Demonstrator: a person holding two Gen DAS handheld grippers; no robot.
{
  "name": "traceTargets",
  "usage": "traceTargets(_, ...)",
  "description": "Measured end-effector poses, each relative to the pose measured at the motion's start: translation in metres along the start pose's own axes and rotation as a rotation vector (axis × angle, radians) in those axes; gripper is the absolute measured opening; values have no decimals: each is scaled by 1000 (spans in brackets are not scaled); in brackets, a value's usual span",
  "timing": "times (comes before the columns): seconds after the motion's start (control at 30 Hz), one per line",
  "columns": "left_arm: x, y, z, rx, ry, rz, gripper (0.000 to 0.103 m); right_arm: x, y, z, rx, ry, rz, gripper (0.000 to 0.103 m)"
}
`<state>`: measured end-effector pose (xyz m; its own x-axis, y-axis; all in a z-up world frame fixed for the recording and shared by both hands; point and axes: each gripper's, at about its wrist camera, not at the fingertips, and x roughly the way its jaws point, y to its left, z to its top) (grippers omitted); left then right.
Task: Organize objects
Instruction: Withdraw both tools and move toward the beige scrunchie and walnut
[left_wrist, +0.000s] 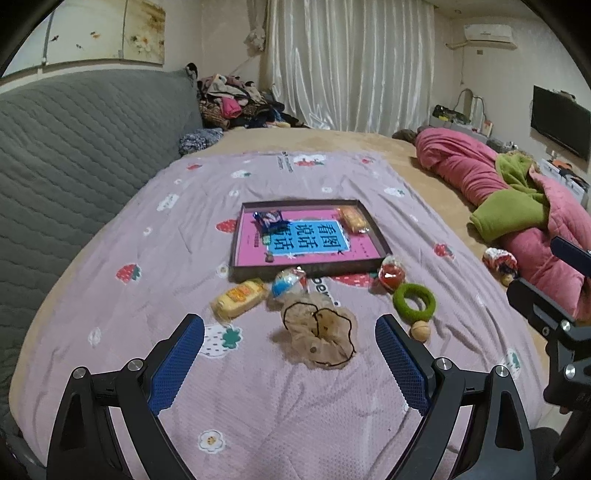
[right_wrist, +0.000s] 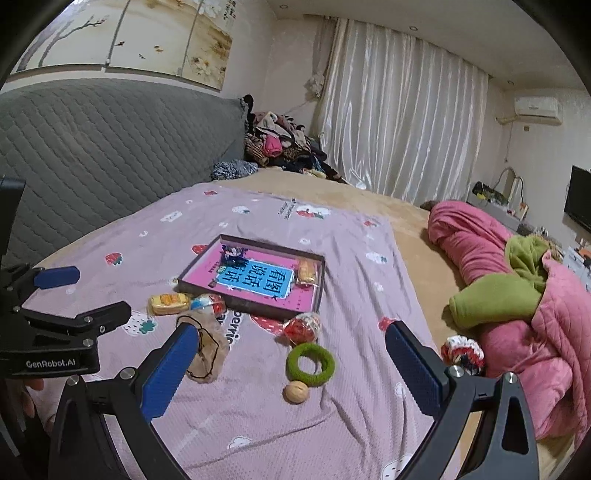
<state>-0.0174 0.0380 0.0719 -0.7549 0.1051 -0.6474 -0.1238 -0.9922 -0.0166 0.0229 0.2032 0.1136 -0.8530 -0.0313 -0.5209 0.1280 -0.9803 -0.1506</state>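
The beige scrunchie (left_wrist: 319, 338) lies flat on the lilac blanket (left_wrist: 258, 413), directly ahead of the left gripper (left_wrist: 290, 363) and centred between its blue pads, just short of them. A thin black hair tie (left_wrist: 321, 332) loops across it. The scrunchie is roughly round, with no usable long axis. The left gripper is the nearer one and stands spread wide, holding nothing.

From the right gripper (right_wrist: 291, 373), likewise spread and empty, the green ring (right_wrist: 310, 363) and the walnut (right_wrist: 295, 391) lie straight ahead between its pads; the scrunchie sits off to its left, partly hidden behind the left pad.

Beyond the loose items lies the shallow tray (left_wrist: 236, 258), already holding two wrapped snacks. A yellow snack pack (left_wrist: 240, 297) and two round capsule-like toys lie just outside its near rim; their contents are too blurred to identify.
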Motion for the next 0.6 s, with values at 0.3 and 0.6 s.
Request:
traceTargets(0.3,23,-8,-18,30,5,-9,94,17,-2,-23,32,24,-22,102)
traceTargets(0.6,52,-16,-36,45,38,-25,94,35,-5,-45,63,39,-60,102)
